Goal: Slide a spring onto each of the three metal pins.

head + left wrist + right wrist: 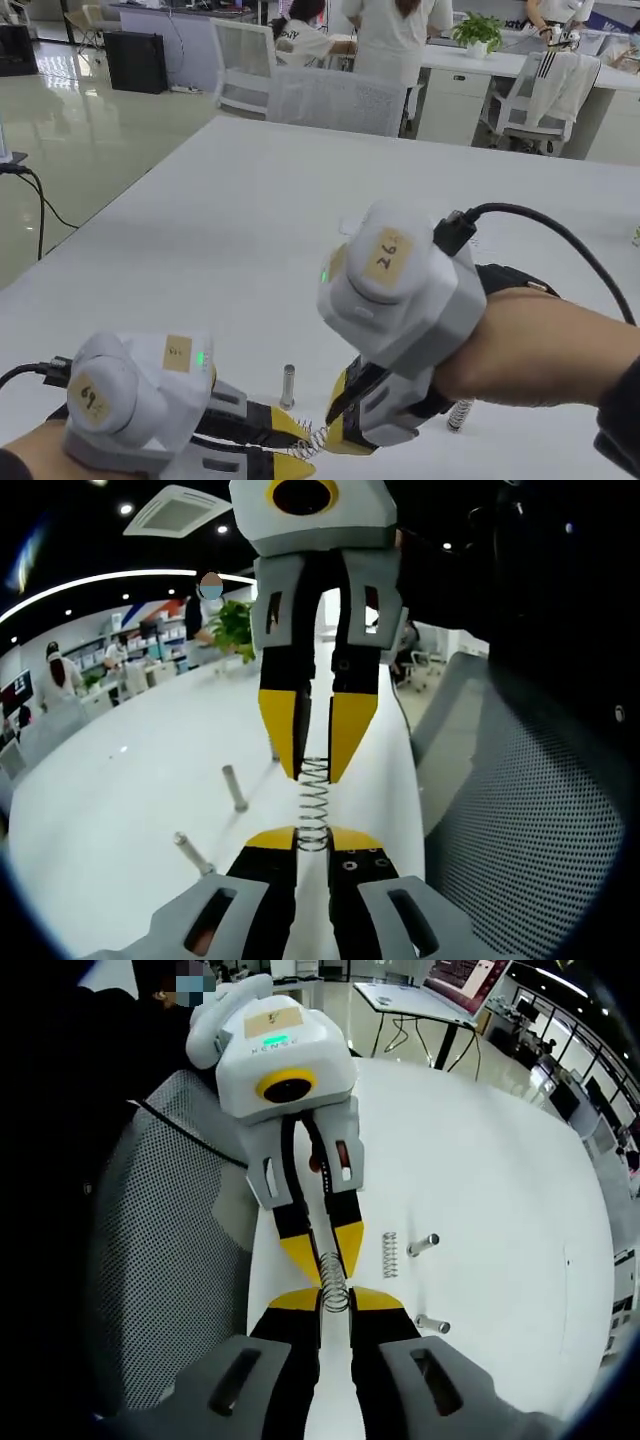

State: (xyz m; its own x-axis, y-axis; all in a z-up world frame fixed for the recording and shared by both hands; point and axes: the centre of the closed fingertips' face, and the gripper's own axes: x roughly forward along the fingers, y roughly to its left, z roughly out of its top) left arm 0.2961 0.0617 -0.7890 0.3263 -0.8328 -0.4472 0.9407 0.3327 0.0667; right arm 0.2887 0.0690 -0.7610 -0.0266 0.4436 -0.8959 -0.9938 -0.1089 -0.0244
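Observation:
One thin steel spring (313, 805) is stretched between my two grippers, each holding an end. My left gripper (313, 838) is shut on its near end, and my right gripper (314, 765) comes in from the top, shut on the far end. In the right gripper view the same spring (333, 1285) runs from my right gripper (335, 1302) to the left gripper (326, 1250). In the head view the spring (312, 438) hangs just above the white table (250, 220). An upright metal pin (289, 385) stands behind it. Two pins (422, 1245) (432, 1324) and a loose spring (389, 1255) lie near.
A second loose spring (460, 415) lies under my right forearm. A grey mesh chair (520, 810) sits at the table's near edge. Across the far edge stands a white mesh chair (335, 100), with people and desks behind it. A black cable (560, 235) trails from the right gripper.

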